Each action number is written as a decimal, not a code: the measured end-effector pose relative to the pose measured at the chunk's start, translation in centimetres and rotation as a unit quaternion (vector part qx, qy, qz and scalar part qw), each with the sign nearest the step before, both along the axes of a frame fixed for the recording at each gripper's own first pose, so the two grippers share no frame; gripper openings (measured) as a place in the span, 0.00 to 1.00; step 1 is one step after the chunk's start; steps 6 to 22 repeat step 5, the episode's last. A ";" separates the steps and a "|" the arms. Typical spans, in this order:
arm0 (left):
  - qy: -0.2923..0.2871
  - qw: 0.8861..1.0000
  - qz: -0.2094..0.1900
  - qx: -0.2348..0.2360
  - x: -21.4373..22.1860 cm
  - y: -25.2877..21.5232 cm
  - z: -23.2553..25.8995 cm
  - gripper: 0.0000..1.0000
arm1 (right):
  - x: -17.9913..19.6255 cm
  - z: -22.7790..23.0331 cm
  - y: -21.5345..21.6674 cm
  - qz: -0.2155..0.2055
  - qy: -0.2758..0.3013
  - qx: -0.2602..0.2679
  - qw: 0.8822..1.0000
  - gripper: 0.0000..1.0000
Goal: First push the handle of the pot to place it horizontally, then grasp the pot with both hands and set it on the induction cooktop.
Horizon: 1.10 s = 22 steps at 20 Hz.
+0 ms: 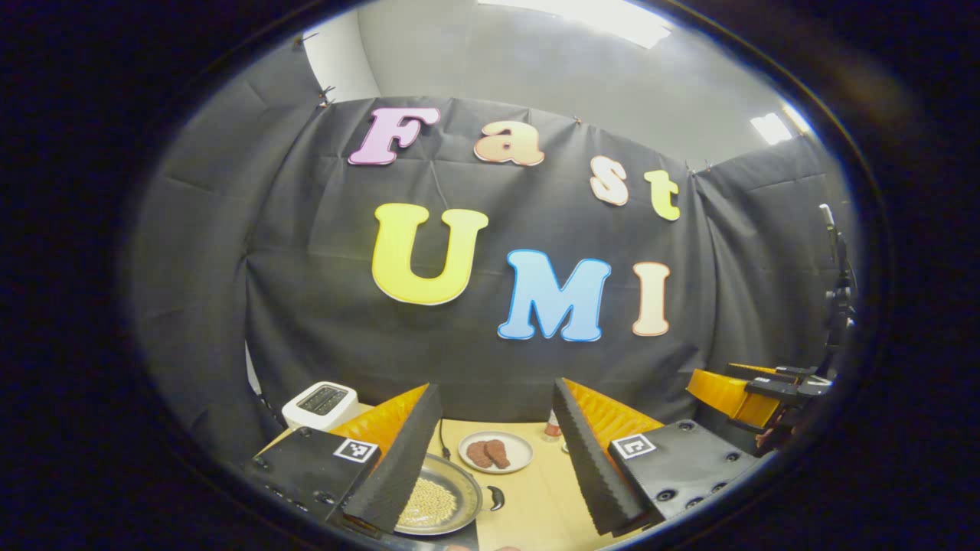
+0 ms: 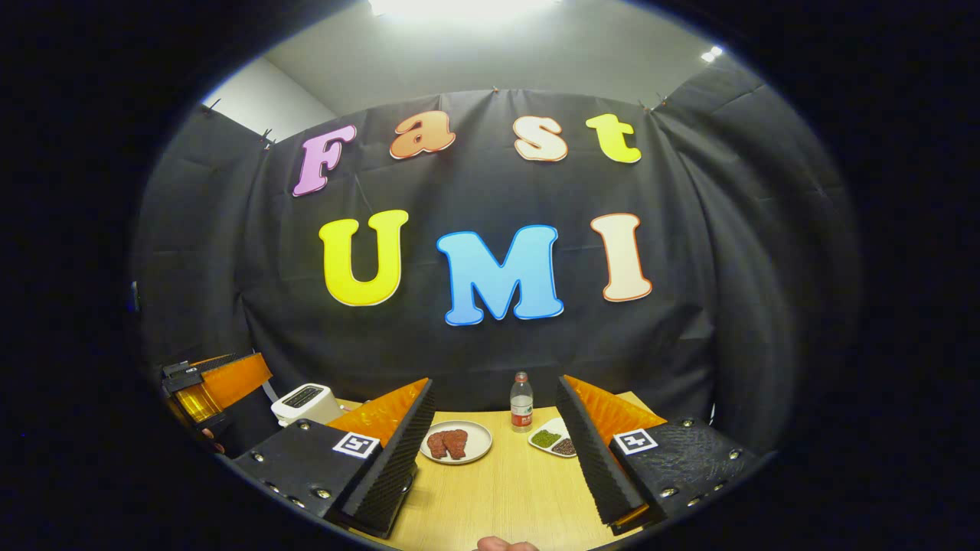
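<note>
Pot [image 1: 436, 501] half hidden behind left gripper's finger [image 1: 398, 459], bottom rim cut off. Bottle [image 1: 553, 426] mostly hidden behind other finger.

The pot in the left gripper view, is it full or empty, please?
Not empty: the pot holds a layer of small pale grains covering its bottom.

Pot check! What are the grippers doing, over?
Left hand-held gripper open, above table. Right hand-held gripper open, holding nothing. Pot with beans untouched, below left fingers. Plate of meat behind it.
</note>
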<state>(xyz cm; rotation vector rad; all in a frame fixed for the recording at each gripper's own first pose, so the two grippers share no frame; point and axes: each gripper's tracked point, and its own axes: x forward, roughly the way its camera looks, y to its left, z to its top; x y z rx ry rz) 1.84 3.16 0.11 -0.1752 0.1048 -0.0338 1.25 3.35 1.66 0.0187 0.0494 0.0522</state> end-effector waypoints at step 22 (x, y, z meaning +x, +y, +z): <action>-0.008 1.000 0.006 -0.001 -1.1 0.4 1.0 0.95 | -1.3 0.2 -1.9 -0.021 -0.005 0.009 1.000 0.95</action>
